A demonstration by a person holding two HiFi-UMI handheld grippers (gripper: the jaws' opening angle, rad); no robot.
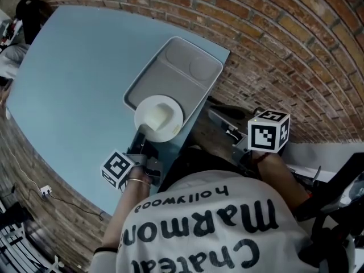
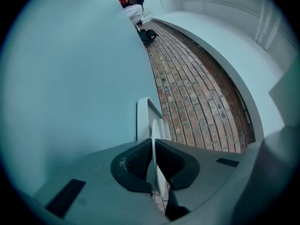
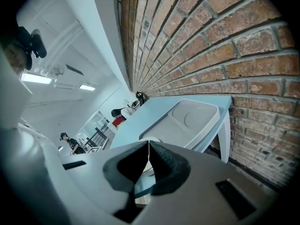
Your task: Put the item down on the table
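Head view: left gripper (image 1: 143,143) fingers clamped on plate (image 1: 160,117) rim by tray (image 1: 176,73) edge; right gripper (image 3: 148,146) fingers together

1 table (image 1: 74,84) carries 1 grey tray (image 1: 176,67) by a tabletop corner and edge. 1 white plate (image 1: 159,118). 2 grippers: left gripper (image 2: 152,149), right gripper (image 3: 148,146). 2 marker cubes (image 1: 118,169) (image 1: 268,131). Beyond the far edge: 1 seated person (image 3: 124,111), 1 standing person (image 3: 70,143).
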